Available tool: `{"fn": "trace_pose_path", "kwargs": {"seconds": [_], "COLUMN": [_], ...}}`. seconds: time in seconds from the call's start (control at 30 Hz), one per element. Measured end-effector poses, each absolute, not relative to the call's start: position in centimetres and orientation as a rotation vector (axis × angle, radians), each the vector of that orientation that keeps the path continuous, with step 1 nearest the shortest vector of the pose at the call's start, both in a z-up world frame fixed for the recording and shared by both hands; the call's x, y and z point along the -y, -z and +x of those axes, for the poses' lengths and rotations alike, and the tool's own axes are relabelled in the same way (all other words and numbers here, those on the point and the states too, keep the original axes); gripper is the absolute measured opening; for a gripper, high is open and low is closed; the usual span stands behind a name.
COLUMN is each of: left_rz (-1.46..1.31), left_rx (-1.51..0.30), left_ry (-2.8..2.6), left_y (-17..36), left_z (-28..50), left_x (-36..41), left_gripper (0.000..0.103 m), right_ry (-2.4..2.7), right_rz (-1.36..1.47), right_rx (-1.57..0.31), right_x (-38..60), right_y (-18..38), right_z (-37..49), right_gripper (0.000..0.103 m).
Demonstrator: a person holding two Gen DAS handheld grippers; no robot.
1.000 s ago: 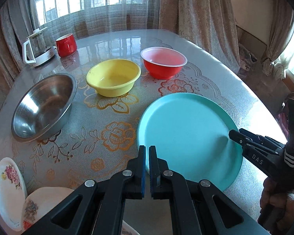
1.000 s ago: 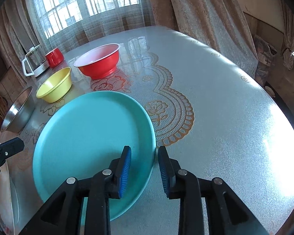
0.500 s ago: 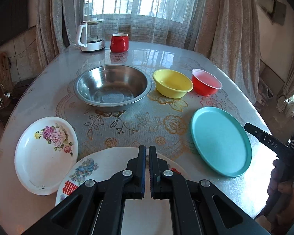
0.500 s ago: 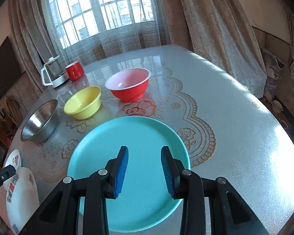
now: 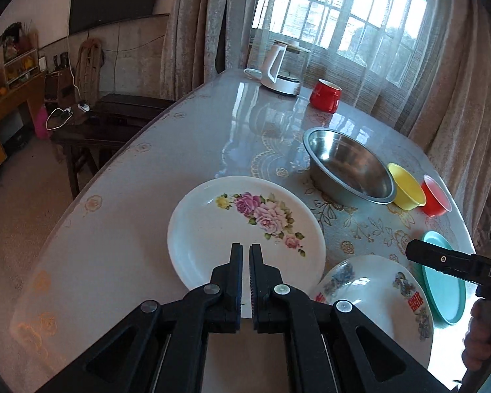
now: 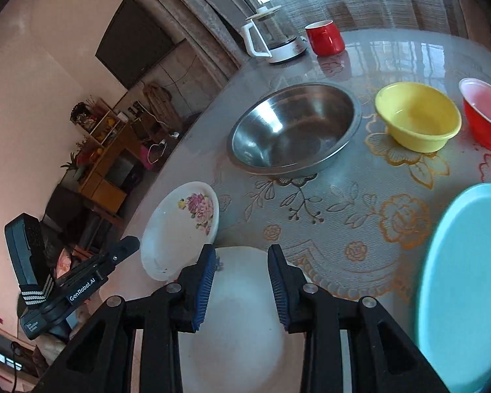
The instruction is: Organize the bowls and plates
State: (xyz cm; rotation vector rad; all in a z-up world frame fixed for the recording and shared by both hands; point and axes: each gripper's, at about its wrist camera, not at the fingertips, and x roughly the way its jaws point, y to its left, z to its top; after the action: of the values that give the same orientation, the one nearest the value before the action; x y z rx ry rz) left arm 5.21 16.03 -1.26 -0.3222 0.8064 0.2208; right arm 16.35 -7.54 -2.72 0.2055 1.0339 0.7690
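- Left gripper (image 5: 245, 255): jaws nearly closed, empty, over near rim of rose plate (image 5: 232, 226).
- Right gripper (image 6: 242, 265): jaws wide, empty, above white patterned plate (image 6: 242, 321).
- Beyond: steel bowl (image 6: 294, 131), yellow bowl (image 6: 415, 118), red bowl (image 6: 484, 111); teal plate (image 6: 464, 281) at right.

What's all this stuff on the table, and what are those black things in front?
Flowered plate: one, white with pink roses, near table edge.
Patterned plate: one, white, beside the flowered plate.
Teal plate: one, right side.
Steel bowl: one, silver, middle.
Yellow bowl: one, right of the steel bowl.
Red bowl: one, past the yellow bowl.
Red mug: one, far end.
Kettle: one, white, beside the mug.
Left tool: black, shut, over the flowered plate.
Right tool: black, open, over the patterned plate.
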Motion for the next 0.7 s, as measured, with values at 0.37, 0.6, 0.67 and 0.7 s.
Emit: {"fn": "trace_pose_path", "kwargs": {"seconds": [0.37, 0.6, 0.67, 0.7], "left_rz": [-0.457, -0.468, -0.447, -0.449], "left_rx": [-0.816, -0.826, -0.834, -0.839], "left_ry": [-0.231, -0.158, -0.160, -0.158], "left_y": [3.6, 4.7, 5.1, 5.3], "left_z": [4.4, 5.3, 5.7, 5.9], "left_x": [-22.3, -22.3, -22.0, -22.0], "left_gripper": [0.011, 0.012, 0.012, 0.013], "right_ry": [-0.738, -0.702, -0.699, -0.694], "right_rz": [0.184, 0.136, 0.134, 0.130], "right_rx": [-1.179, -1.206, -1.220, -1.224], "right_x": [-0.9, -2.6, -2.9, -3.0], "right_y": [6.2, 7.3, 7.7, 7.9], "right_z": [20.6, 21.4, 21.6, 21.6], "right_gripper": [0.027, 0.017, 0.015, 0.014]}}
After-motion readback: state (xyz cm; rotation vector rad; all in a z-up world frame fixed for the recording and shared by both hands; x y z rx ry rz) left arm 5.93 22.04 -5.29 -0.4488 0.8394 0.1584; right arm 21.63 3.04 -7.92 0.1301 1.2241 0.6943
